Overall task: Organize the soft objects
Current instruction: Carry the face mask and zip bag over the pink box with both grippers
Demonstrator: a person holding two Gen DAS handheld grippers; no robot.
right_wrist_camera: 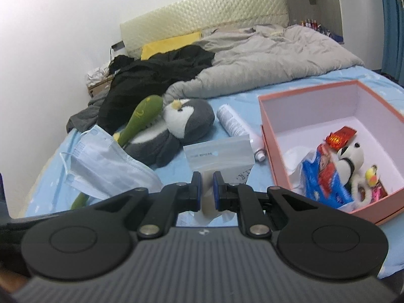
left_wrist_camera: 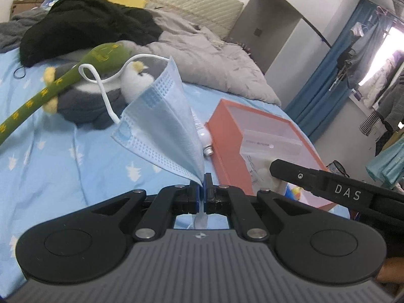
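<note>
On the bed, sorting half done.
Left gripper point(left_wrist_camera: 201, 186) jaws clench a face mask point(left_wrist_camera: 161, 123); right gripper point(right_wrist_camera: 207, 184) jaws grasp a clear pouch point(right_wrist_camera: 219, 156); pink box point(right_wrist_camera: 310, 96) already holds small toys, penguin plush point(right_wrist_camera: 176, 128) waits.

Green plush point(left_wrist_camera: 38, 96) cut off at left edge; pouch point(right_wrist_camera: 219, 159) print illegible.

Both views are evenly lit by soft, cool daylight, bright enough that colours read well. In the left wrist view the light enters from a window point(left_wrist_camera: 394, 60) at the far right, blown out to white glare, washing the curtain point(left_wrist_camera: 325, 75) beside it. Shadows on the bed sheet point(left_wrist_camera: 63, 156) are faint and diffuse. In the right wrist view the wall point(right_wrist_camera: 50, 25) at the far left fades to a pale haze. Fisheye distortion curves the edges and corners in both. Fine detail is slightly soft throughout, with mild blur on the green plush point(left_wrist_camera: 27, 106).
</note>
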